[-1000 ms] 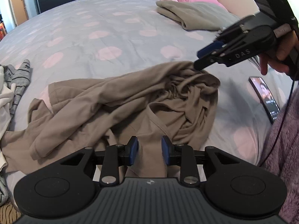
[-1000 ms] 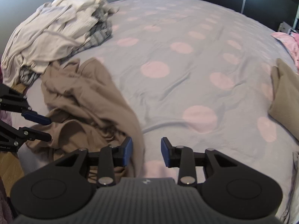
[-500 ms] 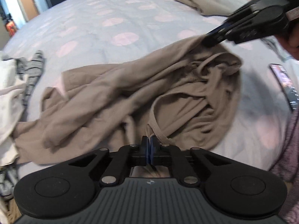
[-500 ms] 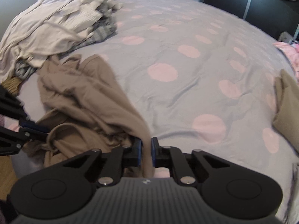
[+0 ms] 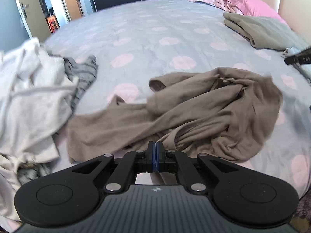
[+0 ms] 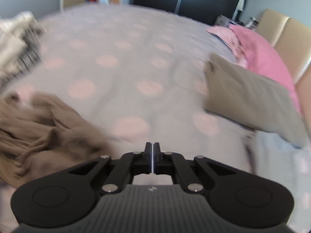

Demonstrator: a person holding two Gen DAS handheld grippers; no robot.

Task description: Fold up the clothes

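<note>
A brown garment (image 5: 194, 112) lies crumpled on the grey bedspread with pink dots (image 5: 155, 31). My left gripper (image 5: 155, 151) is shut on the garment's near edge, by the neckline band; a strip of brown cloth shows below the jaws. In the blurred right wrist view the garment (image 6: 48, 134) lies to the left of my right gripper (image 6: 152, 151). This gripper is shut over the bedspread (image 6: 136, 62), and no cloth shows between its jaws. The right gripper's tip (image 5: 288, 60) also pokes in at the right edge of the left wrist view, apart from the garment.
A heap of white and grey clothes (image 5: 29, 101) fills the bed's left side. A folded olive garment (image 5: 262, 33) (image 6: 248, 101) lies by pink pillows (image 5: 245, 2) (image 6: 268, 62). A pale blue cloth (image 6: 276, 155) lies near right. Doors and dark wardrobes stand beyond the bed.
Both grippers went from open to shut. The left one closed on the garment's neckline edge. The right one closed by the garment's far corner, then swung away to the right without it.
</note>
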